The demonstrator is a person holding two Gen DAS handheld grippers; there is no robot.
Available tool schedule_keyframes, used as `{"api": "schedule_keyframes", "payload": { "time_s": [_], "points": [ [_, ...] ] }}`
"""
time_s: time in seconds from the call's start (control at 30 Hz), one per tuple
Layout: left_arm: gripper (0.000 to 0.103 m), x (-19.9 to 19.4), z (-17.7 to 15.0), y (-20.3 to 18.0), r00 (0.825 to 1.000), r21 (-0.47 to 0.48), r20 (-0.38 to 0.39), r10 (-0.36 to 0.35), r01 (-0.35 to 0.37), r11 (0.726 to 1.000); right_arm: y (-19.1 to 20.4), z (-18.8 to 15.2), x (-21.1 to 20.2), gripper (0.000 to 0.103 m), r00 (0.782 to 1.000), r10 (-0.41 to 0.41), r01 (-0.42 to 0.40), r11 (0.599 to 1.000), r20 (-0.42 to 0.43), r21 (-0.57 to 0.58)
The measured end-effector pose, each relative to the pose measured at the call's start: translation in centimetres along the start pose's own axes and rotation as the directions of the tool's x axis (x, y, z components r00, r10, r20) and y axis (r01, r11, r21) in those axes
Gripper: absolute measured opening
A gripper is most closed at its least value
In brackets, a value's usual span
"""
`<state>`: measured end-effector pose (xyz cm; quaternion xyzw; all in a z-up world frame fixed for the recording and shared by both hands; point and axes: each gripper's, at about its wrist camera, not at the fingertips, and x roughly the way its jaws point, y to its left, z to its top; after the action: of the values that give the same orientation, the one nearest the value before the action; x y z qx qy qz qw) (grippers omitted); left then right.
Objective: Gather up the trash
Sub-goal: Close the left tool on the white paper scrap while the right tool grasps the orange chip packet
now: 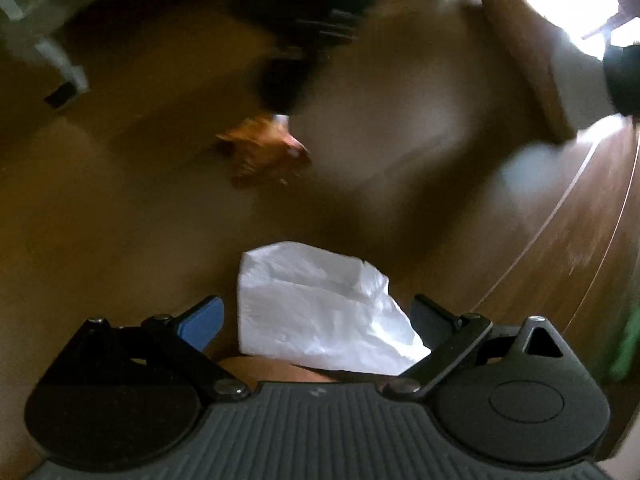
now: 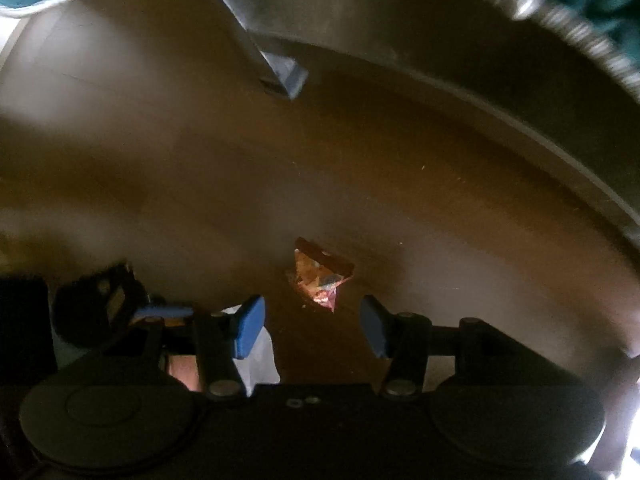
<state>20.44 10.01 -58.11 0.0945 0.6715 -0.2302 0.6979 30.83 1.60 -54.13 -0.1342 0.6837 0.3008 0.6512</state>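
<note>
One orange wrapper [image 2: 320,276] on floor [image 2: 360,184]; one white bag [image 1: 320,312].

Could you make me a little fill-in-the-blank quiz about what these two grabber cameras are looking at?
1. The crumpled wrapper on the floor is mostly ____ in colour.
2. The plastic bag between the left gripper fingers is ____.
3. The right gripper has its jaws ____, with the wrapper just ahead.
4. The finger pads are coloured ____.

Missing words: orange; white; open; blue

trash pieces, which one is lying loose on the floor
The orange crumpled wrapper, on the brown floor ahead of the right hand-held gripper. The white plastic bag sits between the left hand-held gripper fingers.
</note>
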Motion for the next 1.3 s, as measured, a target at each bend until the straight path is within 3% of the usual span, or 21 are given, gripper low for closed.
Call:
{"api": "schedule_keyframes", "payload": {
  "time_s": [0.13, 0.33, 0.5, 0.7, 0.83, 0.9, 0.93, 1.3],
  "points": [
    [0.099, 2.0, 0.0, -0.7, 0.999, -0.005, -0.036, 0.019, -0.019, 1.000, -0.1, 1.3, 2.8, 0.052, 0.999, 0.026, -0.024, 0.998, -0.042, 0.051],
    [0.096, 3.9, -0.9, -0.2, 0.994, -0.050, -0.107, 0.011, -0.016, 0.999, 0.5, 1.7, 5.4, 0.052, 0.995, 0.028, -0.025, 0.999, -0.097, 0.030],
    [0.091, 4.3, -1.4, -0.6, 0.996, -0.027, -0.087, 0.027, -0.030, 0.999, 0.1, 1.7, 6.8, 0.052, 0.993, 0.000, 0.010, 0.996, -0.115, 0.085],
    [0.072, 3.7, -2.3, -1.5, 0.996, -0.006, -0.051, 0.078, -0.079, 0.997, 0.4, 1.8, 7.5, 0.051, 0.993, -0.010, 0.020, 0.996, -0.120, 0.084],
    [0.042, 3.1, -2.4, -1.3, 0.994, -0.020, -0.024, 0.106, -0.107, 0.994, 0.9, 1.6, 7.3, 0.048, 0.994, -0.023, 0.027, 0.999, -0.105, 0.044],
    [0.025, 2.7, -2.2, -0.8, 0.994, -0.036, -0.012, 0.110, -0.110, 0.993, 0.8, 1.5, 7.4, 0.032, 0.993, -0.034, 0.038, 0.998, -0.112, 0.041],
    [0.019, 2.3, -1.1, -0.3, 0.995, -0.049, -0.013, 0.104, -0.104, 0.993, 0.7, 1.5, 7.4, 0.032, 0.992, -0.041, 0.046, 0.998, -0.116, 0.043],
    [0.015, -1.4, -0.7, 1.6, 0.986, -0.170, 0.050, 0.157, -0.147, 0.974, -0.4, 0.5, 2.7, 0.029, 0.996, -0.080, 0.082, 0.996, -0.034, 0.046]
  ]
}}
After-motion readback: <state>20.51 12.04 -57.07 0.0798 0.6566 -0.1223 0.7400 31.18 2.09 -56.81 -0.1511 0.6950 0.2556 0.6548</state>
